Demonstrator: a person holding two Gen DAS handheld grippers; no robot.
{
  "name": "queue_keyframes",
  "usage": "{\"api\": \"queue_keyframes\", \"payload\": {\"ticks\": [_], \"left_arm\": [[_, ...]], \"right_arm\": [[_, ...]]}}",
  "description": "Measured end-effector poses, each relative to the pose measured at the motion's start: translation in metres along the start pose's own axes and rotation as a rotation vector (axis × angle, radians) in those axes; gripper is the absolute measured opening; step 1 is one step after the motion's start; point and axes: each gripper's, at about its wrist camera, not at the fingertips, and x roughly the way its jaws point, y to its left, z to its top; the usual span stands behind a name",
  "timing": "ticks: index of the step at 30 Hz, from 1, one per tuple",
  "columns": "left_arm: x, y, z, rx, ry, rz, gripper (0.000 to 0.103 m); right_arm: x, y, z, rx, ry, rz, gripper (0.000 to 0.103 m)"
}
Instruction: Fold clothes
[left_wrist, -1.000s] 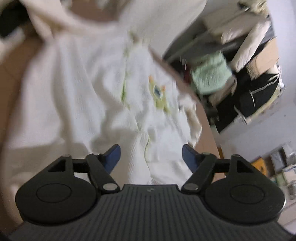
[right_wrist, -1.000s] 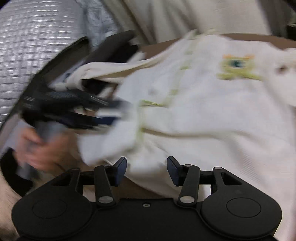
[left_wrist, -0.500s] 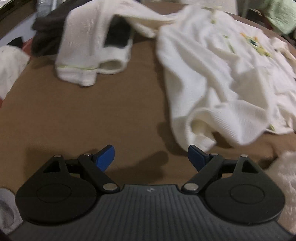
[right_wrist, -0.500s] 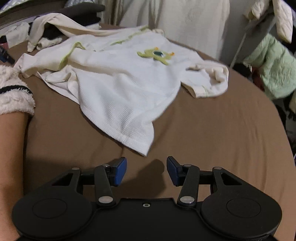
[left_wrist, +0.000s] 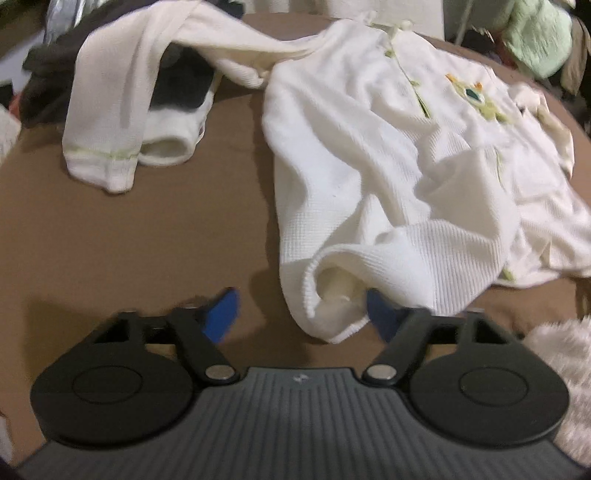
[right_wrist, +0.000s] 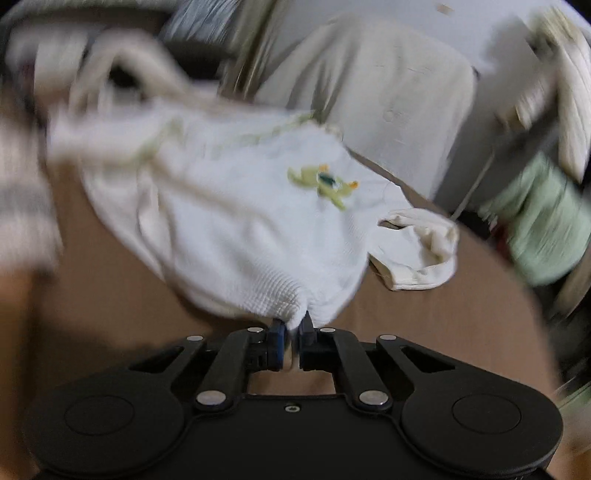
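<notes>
The right gripper (right_wrist: 291, 341) has its jaws clamped on the bottom hem of the white waffle-knit children's top (right_wrist: 236, 229); they have just been closing, and a pinch of the white cloth bunches up between the blue pads. Ahead of these jaws the top spreads away over the brown tabletop (right_wrist: 424, 332), with a green embroidered creature patch (right_wrist: 325, 182) beyond and slightly right of the grip. Further right a short cream sleeve (right_wrist: 421, 251) lies curled on the brown surface. This view is blurred, and things at its edges cannot be made out clearly.

The left gripper (left_wrist: 303, 314) has its jaws apart, though they have just been closing. The rolled hem corner of the same top (left_wrist: 332, 295) lies between them, against the right blue pad (left_wrist: 382, 314), while the left blue pad (left_wrist: 221, 314) stands clear of the cloth over bare tabletop (left_wrist: 147, 240). Whether the right pad presses the fabric I cannot tell. Ahead and to the right of these jaws the top lies rumpled, its patch (left_wrist: 476, 98) far off to the right. Ahead and to the left, well apart from the jaws, a long white sleeve with a pale green stitched cuff (left_wrist: 107, 147) drapes over a dark garment (left_wrist: 177, 85). At the near right edge sits something white and fluffy (left_wrist: 561, 369).
</notes>
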Motion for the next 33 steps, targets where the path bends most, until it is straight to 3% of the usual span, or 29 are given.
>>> {"api": "queue_keyframes", "payload": {"ticks": [3,5,7,9,12,15,18,19,20,23,26,27,28,30,31,32,33], "left_arm": [[0.004,-0.016,0.002,0.033,-0.015,-0.022,0.051],[0.008,-0.018,0.007,0.018,-0.037,-0.003,0.032],[0.012,-0.019,0.012,0.003,-0.059,0.015,0.025],[0.013,-0.017,0.018,-0.037,-0.109,0.021,0.024],[0.01,-0.003,0.019,-0.152,-0.225,-0.015,0.024],[0.003,0.004,0.011,-0.203,-0.271,-0.062,0.025],[-0.001,0.009,0.008,-0.229,-0.278,-0.077,0.029],[-0.002,0.01,0.007,-0.238,-0.28,-0.081,0.037],[0.002,0.012,0.007,-0.257,-0.249,-0.09,0.053],[0.018,0.016,0.008,-0.3,-0.127,-0.133,0.08],[0.038,0.011,0.01,-0.298,-0.009,-0.165,0.085],[0.042,0.006,0.012,-0.28,-0.001,-0.119,0.085],[0.046,0.002,0.013,-0.262,0.007,-0.074,0.083],[0.055,-0.007,0.016,-0.226,0.023,0.018,0.067],[0.059,-0.012,0.018,-0.209,0.031,0.063,0.049],[0.055,-0.004,0.018,-0.252,0.013,0.054,0.027],[0.051,0.004,0.017,-0.296,-0.005,0.046,0.013]], "right_arm": [[0.001,-0.033,0.008,0.244,-0.017,0.152,0.006],[0.006,-0.055,0.011,0.397,-0.02,0.198,0.003],[0.009,-0.075,0.008,0.545,-0.02,0.162,0.002],[0.011,-0.092,0.006,0.65,-0.016,0.084,0.002],[0.013,-0.102,0.001,0.687,-0.008,-0.014,0.002],[0.016,-0.1,-0.007,0.704,0.011,-0.059,0.002],[0.019,-0.097,-0.014,0.709,0.028,-0.102,0.002],[0.021,-0.097,-0.016,0.711,0.032,-0.114,0.002],[0.023,-0.098,-0.018,0.722,0.034,-0.119,0.002],[0.033,-0.103,-0.024,0.764,0.051,-0.115,0.002],[0.041,-0.099,-0.028,0.763,0.065,-0.123,0.002],[0.043,-0.097,-0.031,0.762,0.071,-0.128,0.002],[0.045,-0.095,-0.033,0.761,0.078,-0.134,0.003],[0.049,-0.09,-0.041,0.774,0.088,-0.135,0.007],[0.05,-0.087,-0.045,0.778,0.09,-0.133,0.007],[0.05,-0.083,-0.046,0.767,0.09,-0.135,0.007],[0.049,-0.08,-0.046,0.75,0.088,-0.14,0.006]]}}
